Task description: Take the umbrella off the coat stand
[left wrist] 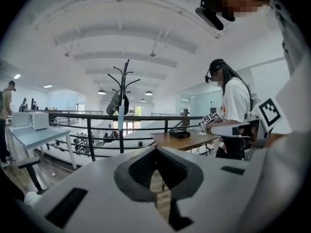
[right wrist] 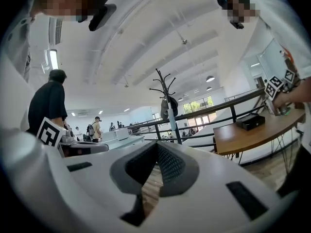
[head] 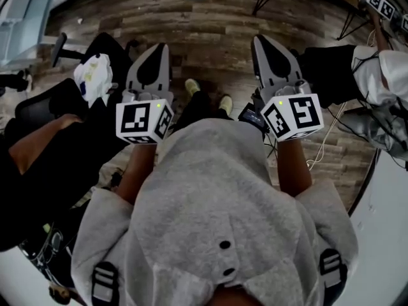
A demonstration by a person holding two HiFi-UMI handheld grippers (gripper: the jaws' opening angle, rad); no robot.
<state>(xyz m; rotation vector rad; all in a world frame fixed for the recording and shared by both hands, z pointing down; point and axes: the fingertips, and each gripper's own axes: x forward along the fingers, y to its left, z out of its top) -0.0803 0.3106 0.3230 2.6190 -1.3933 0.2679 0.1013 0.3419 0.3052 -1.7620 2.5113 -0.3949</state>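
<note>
A black coat stand [left wrist: 124,84] rises far ahead by the railing. On it hang a dark bundle [left wrist: 115,104] and a slim pale-blue umbrella [left wrist: 120,121]. In the right gripper view the coat stand [right wrist: 165,89] is just as far off, and the umbrella [right wrist: 173,124] hangs along its pole. My left gripper [left wrist: 156,148] points at the stand with its jaws together and nothing in them. My right gripper [right wrist: 156,143] is also shut and empty. In the head view the left gripper [head: 164,46] and the right gripper [head: 257,39] are held side by side over the wood floor.
A black railing [left wrist: 87,115] runs behind the stand. A wooden table [left wrist: 182,140] carrying a black box is at the right, with a person in a white shirt [left wrist: 235,103] beside it. A white table [left wrist: 34,136] stands at the left. A seated person [head: 38,139] is close on my left.
</note>
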